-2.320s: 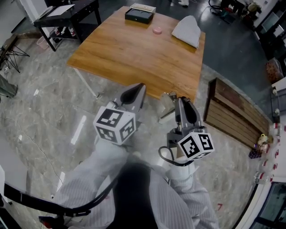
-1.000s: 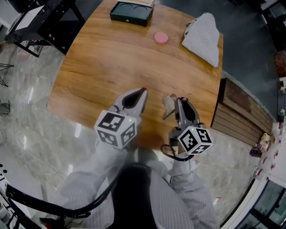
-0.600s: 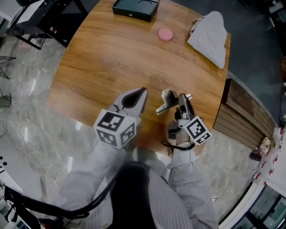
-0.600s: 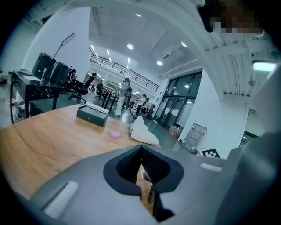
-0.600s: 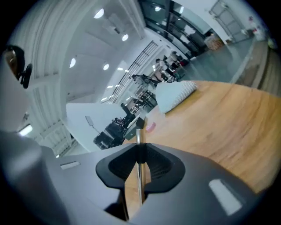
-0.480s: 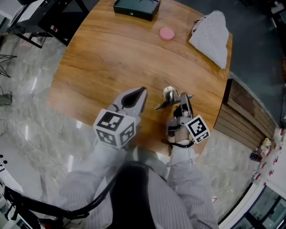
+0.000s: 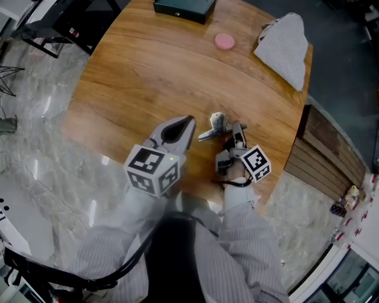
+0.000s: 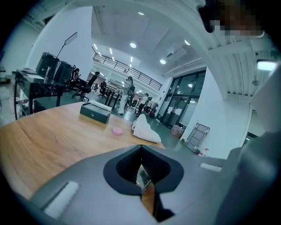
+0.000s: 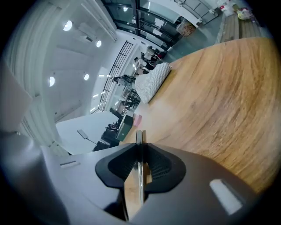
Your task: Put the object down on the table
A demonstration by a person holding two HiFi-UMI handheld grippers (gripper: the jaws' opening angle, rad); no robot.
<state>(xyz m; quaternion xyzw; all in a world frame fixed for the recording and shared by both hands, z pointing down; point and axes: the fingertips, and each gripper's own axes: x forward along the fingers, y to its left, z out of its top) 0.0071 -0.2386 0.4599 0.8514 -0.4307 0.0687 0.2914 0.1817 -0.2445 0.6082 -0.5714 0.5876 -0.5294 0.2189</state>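
My right gripper (image 7: 232, 132) is shut on a small silvery metal object (image 7: 214, 125), over the wooden table (image 7: 148, 65) near its front edge. Whether the object touches the wood I cannot tell. In the right gripper view the object is a thin metal plate (image 9: 139, 176), seen edge-on and clamped between the pads of the right gripper (image 9: 140, 147). Left of it my left gripper (image 7: 177, 127) hovers by the table's front edge. Its jaws meet at the tips in the left gripper view (image 8: 141, 147), with nothing between them.
A black box (image 7: 183, 7), a pink disc (image 7: 224, 41) and a folded white striped cloth (image 7: 286, 40) lie at the table's far end. A slatted wooden rack (image 7: 323, 160) stands on the floor to the right, and a black desk (image 7: 47, 26) at the far left.
The table has come closer. My right gripper has moved forward and left over the wood and rolled, turning the metal object towards flat. The left gripper has kept its place.
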